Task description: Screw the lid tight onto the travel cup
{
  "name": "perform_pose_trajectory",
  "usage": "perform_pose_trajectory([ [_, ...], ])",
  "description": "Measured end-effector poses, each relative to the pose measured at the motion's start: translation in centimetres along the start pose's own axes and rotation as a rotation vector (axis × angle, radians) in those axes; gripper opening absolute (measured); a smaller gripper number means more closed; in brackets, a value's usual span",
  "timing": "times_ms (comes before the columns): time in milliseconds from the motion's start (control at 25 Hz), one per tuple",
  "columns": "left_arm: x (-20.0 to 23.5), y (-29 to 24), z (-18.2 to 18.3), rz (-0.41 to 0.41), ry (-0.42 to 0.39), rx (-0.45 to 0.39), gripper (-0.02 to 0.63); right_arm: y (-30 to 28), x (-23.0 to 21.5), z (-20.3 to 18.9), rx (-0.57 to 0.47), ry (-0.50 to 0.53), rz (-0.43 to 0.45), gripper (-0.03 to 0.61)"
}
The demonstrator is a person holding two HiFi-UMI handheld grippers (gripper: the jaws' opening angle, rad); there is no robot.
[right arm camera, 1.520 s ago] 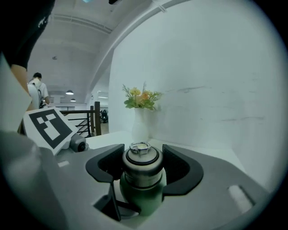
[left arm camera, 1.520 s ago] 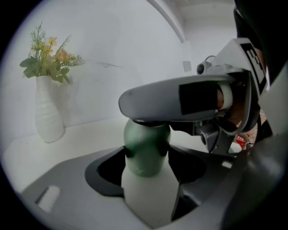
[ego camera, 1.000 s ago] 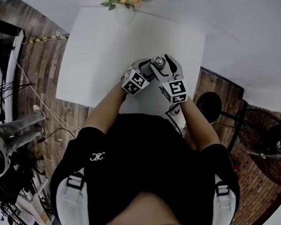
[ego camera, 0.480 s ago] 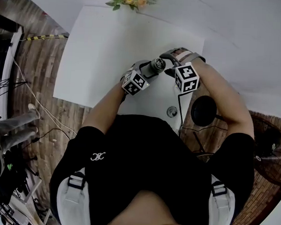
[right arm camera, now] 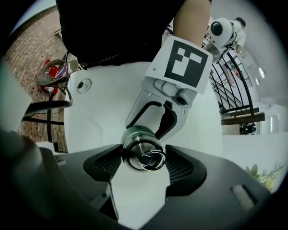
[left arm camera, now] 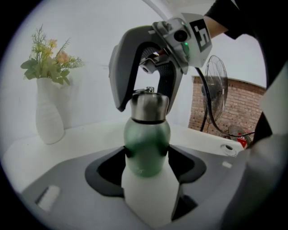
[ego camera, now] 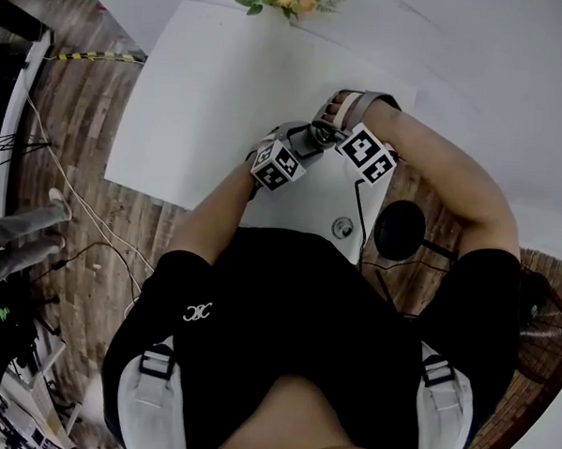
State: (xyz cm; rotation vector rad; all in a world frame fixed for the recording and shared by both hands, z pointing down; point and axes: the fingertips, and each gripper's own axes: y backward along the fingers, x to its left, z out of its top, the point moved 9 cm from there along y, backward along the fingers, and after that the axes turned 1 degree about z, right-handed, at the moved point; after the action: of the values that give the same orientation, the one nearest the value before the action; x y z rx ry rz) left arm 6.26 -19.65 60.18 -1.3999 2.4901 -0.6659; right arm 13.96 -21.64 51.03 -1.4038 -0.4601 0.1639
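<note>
Travel cup (left arm camera: pixel 147 143): green body, brushed-steel lid (left arm camera: pixel 149 107) w/ a small wire ring (right arm camera: pixel 152 158) on top. It's upright, over the near right part of the white table (ego camera: pixel 212 103), right in front of the person; can't tell if its base touches the top.

Left gripper (left arm camera: pixel 147 157) pinches the green body from the side, pads tight on both flanks. Right gripper (right arm camera: pixel 144 157) comes at it from above. Its jaws are opening w/ the lid between them, right pad just clear of the steel.

Table is plain, w/ a round cable hole (ego camera: pixel 343 228) by the front edge and a white ribbed vase (left arm camera: pixel 48 114) of yellow & pink flowers at the far edge. Wood-plank floor (ego camera: pixel 80 114) around it. Standing fan (left arm camera: pixel 220 85) & brick wall (left arm camera: pixel 238 108) off to the person's right.
</note>
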Motion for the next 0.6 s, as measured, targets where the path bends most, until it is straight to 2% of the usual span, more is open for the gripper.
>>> perform_pose_trajectory([
  [320, 0.3, -0.2, -0.1, -0.003, -0.009, 0.005, 0.350, -0.4, -0.3, -1.1, -0.039, -0.166, 0.040, 0.293],
  [440, 0.0, 0.0, 0.0, -0.007, -0.014, 0.010, 0.350, -0.2, -0.4, -1.3, -0.068, -0.304, 0.100, 0.279],
  [600, 0.1, -0.1, 0.1, -0.008, -0.019, 0.009, 0.350, -0.7, -0.8, -1.9, -0.123, -0.573, 0.247, 0.272],
])
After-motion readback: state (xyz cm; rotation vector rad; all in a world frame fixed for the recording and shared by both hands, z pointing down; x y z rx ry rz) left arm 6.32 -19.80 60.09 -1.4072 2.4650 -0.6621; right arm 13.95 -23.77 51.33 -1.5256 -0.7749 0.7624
